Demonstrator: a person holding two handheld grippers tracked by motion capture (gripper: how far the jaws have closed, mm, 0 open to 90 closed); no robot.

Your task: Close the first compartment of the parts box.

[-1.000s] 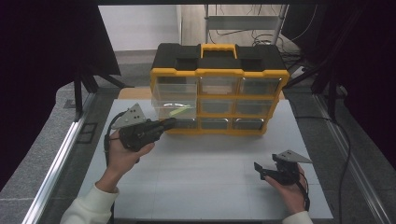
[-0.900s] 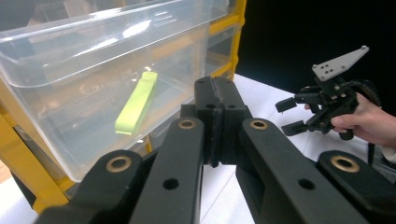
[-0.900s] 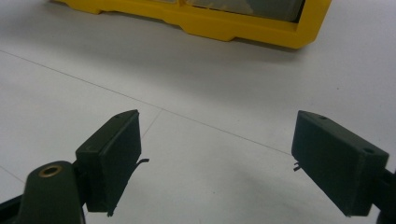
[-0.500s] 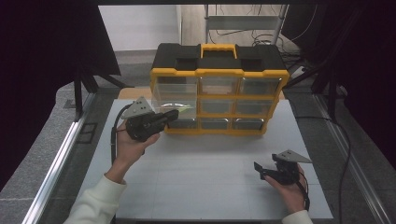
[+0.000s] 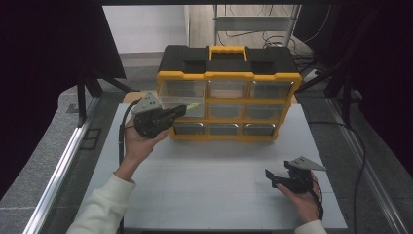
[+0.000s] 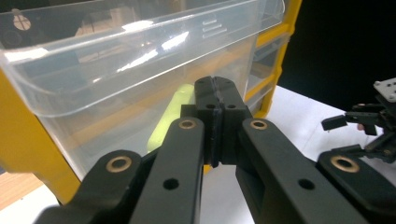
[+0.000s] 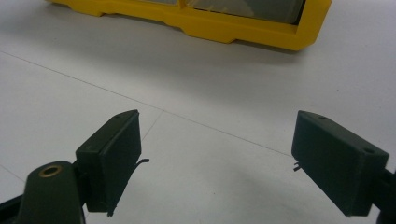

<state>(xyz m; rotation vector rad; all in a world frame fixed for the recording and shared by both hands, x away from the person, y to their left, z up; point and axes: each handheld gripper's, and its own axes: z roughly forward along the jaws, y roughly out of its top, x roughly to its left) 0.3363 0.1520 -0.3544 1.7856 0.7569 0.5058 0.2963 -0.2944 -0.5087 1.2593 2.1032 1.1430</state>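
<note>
A yellow and black organizer (image 5: 229, 73) with clear drawers stands at the back of the table. Its middle-left drawer (image 5: 181, 103) (image 6: 140, 60) sticks out partly and holds a yellow-green object (image 5: 193, 106) (image 6: 170, 116). My left gripper (image 5: 182, 110) (image 6: 215, 86) is shut with nothing between its jaws. Its tips are at that drawer's clear front wall; I cannot tell whether they touch it. My right gripper (image 5: 272, 178) (image 7: 215, 158) rests low over the table at the front right. It is open, with only bare table between its pads.
The white table top (image 5: 209, 185) (image 7: 210, 84) stretches in front of the organizer. The right gripper (image 6: 373, 121) also appears far off in the left gripper view. A metal rail (image 5: 58, 170) runs along the table's left edge.
My left gripper has moved away from the person and rightward, up to the partly open drawer's front. The right gripper has stayed put.
</note>
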